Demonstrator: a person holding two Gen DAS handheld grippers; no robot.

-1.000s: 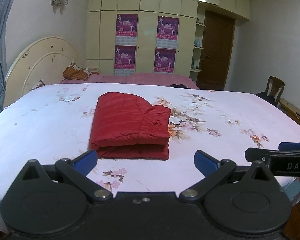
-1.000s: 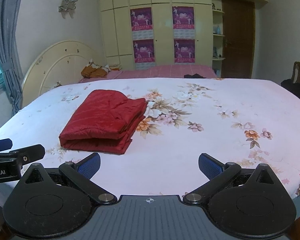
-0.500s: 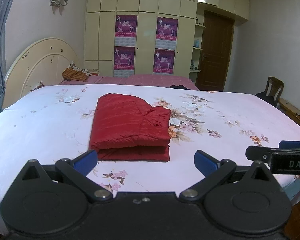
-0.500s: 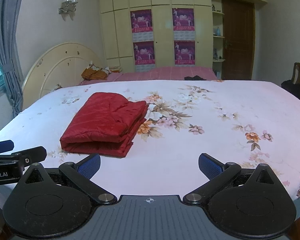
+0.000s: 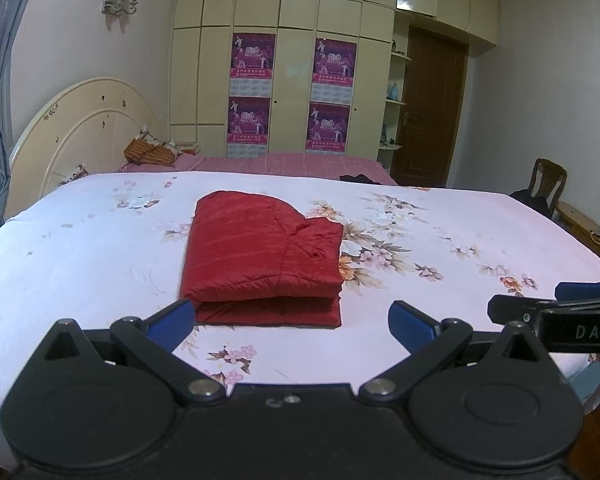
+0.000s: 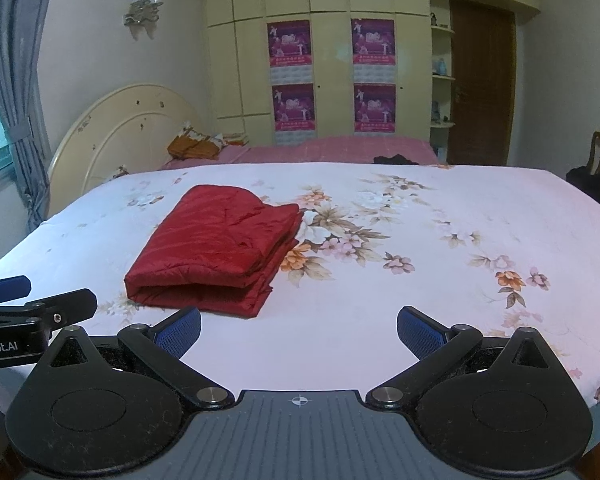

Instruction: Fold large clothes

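Both grippers point(image 5: 292, 322) point(image 6: 299, 330) drew back, spread; folded red jacket point(image 5: 264, 256) fully visible.

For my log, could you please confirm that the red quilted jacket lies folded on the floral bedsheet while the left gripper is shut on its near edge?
Not quite: in the left wrist view the left gripper is open and empty, short of the folded red quilted jacket on the floral bedsheet.

A red quilted jacket point(image 5: 262, 256) is seen folded into a flat, layered rectangle, laid on the flowered bed sheet point(image 5: 80, 248), centre-left of the frame, its doubled edge facing the camera.
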